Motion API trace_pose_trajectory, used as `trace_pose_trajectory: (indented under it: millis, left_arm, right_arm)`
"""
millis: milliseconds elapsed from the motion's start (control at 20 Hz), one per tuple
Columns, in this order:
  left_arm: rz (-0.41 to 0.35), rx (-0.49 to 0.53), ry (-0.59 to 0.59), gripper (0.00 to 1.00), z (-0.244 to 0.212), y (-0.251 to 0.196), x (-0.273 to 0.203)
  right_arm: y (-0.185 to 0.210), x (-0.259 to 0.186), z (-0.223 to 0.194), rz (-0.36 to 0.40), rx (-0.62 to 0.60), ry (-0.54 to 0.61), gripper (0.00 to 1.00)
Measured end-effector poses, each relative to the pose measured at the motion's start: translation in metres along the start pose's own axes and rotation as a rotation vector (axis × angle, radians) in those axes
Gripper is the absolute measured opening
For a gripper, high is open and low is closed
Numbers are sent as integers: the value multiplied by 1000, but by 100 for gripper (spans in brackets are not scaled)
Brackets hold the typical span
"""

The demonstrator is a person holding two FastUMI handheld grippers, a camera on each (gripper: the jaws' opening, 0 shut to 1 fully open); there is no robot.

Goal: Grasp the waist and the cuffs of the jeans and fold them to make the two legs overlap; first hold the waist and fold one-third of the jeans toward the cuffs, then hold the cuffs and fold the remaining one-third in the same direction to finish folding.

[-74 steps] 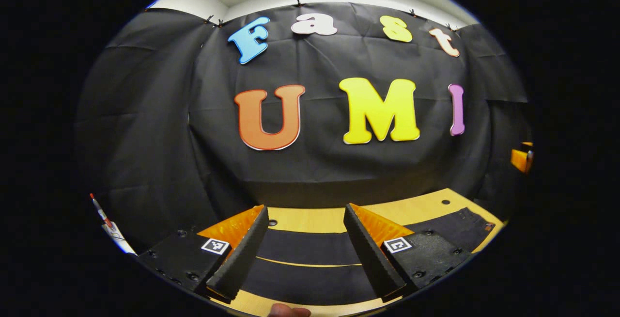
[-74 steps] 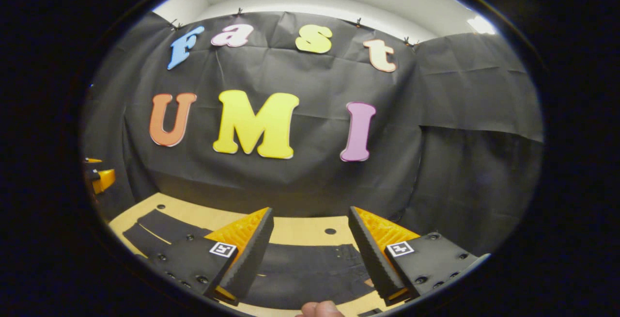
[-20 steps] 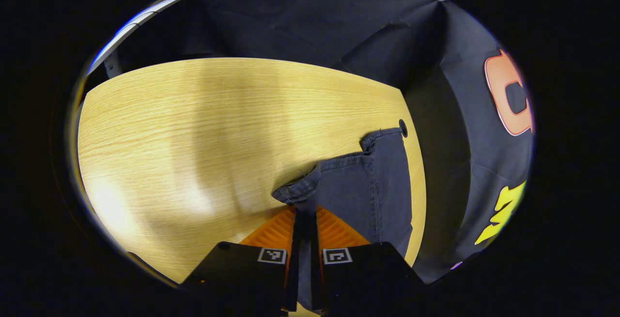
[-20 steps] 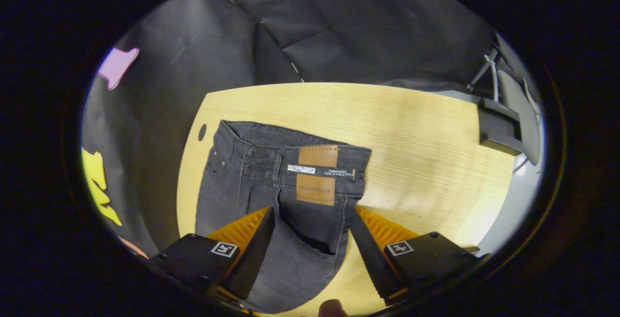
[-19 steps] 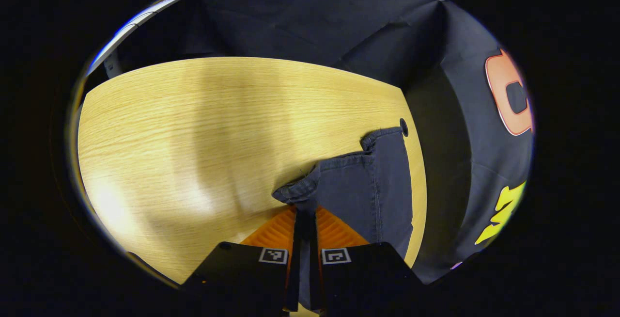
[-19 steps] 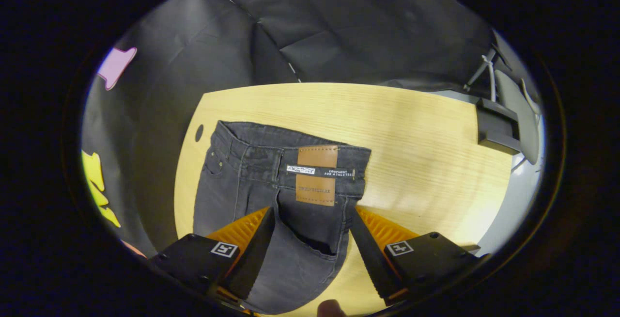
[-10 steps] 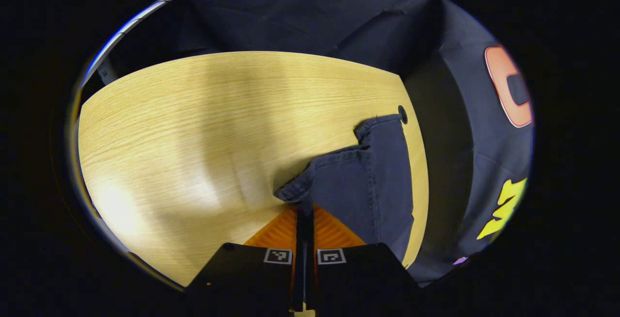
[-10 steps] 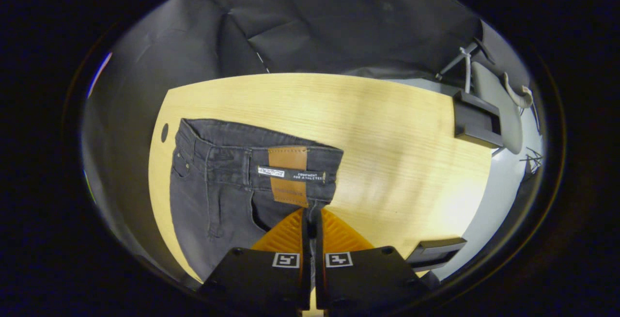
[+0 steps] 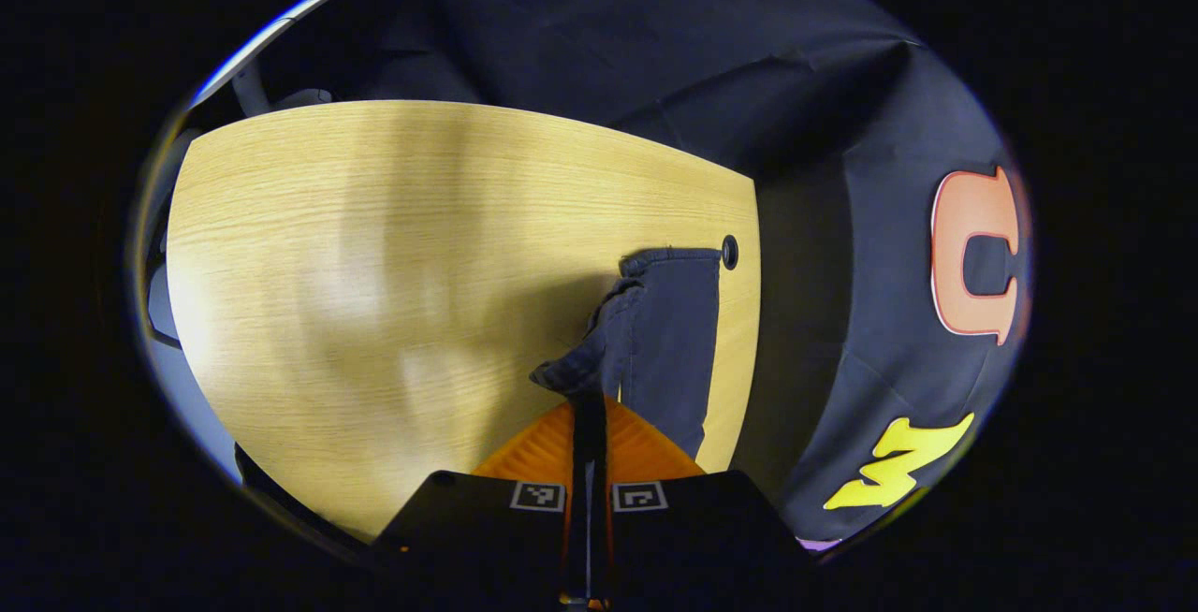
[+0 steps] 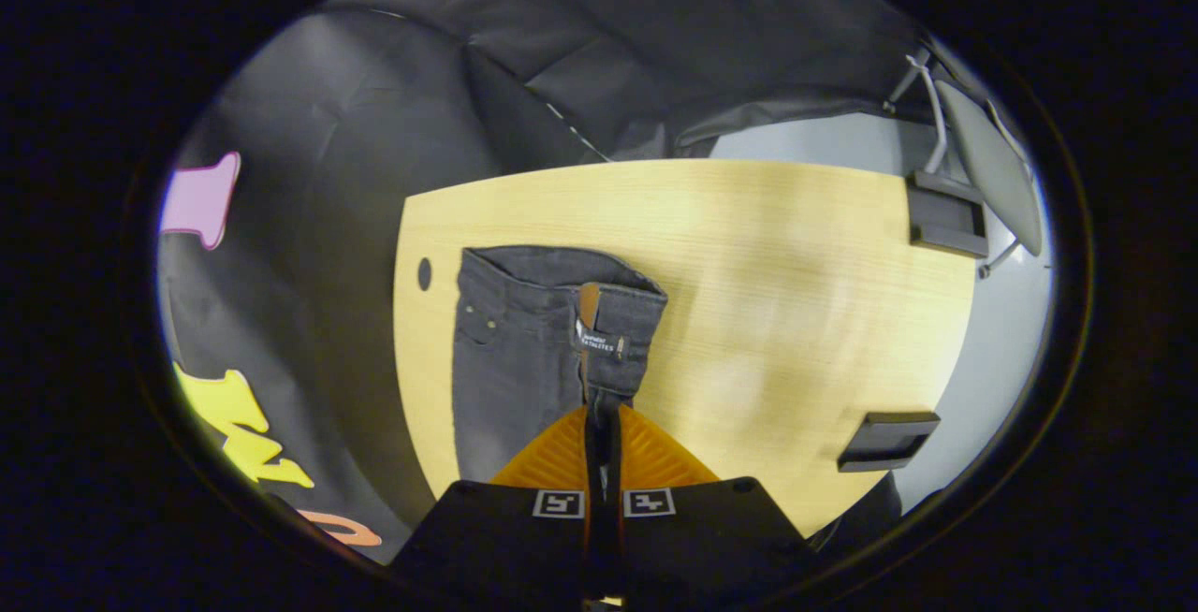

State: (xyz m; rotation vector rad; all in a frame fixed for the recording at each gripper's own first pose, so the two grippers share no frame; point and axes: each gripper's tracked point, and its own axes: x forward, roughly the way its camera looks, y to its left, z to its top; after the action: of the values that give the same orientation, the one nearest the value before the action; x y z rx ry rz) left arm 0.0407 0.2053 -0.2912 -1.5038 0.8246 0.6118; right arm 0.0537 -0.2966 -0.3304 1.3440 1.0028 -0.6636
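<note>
Both pairs of fingers are pinching the jeans (image 10: 524,350): left gripper (image 9: 590,406) at the cuff, right gripper (image 10: 602,420) at the waist. Judgement: keeping both lifts level should be laying one leg squarely over the other along the tabletop (image 9: 374,247) edge.

Light wooden table (image 9: 374,247) backed by black cloth wall (image 10: 655,51).

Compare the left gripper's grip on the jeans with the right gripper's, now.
1. The left gripper pinches a cuff at the leg end; the right gripper pinches just below the waist, under the brown patch.
2. Cloth above the left gripper is narrow, plain and bunched; above the right gripper it is wider, with belt loops and rivets.
Shared: both are shut on the jeans, lifting one edge while the far edge lies on the wooden table.
</note>
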Motion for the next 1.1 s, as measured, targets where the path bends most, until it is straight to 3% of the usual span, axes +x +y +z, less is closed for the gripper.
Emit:
trace_pose_trajectory:
  millis: [350, 500, 650, 900, 1100]
  left_arm:
    - [-5, -112, 45, 5, 15, -63, 14]
    - [13, -168, 47, 5, 29, -85, 37]
    - [24, -146, 73, 5, 35, -108, 72]
    - [59, -114, 101, 4, 42, -120, 140]
    - [91, -113, 142, 4, 45, -112, 167]
  right_arm:
    - [93, 2, 12, 100, -16, 54, 0]
    - [126, 22, 27, 115, -8, 63, 0]
    - [155, 56, 37, 113, -30, 77, 0]
    - [170, 120, 46, 70, -61, 74, 0]
    - [168, 157, 52, 57, -33, 96, 1]
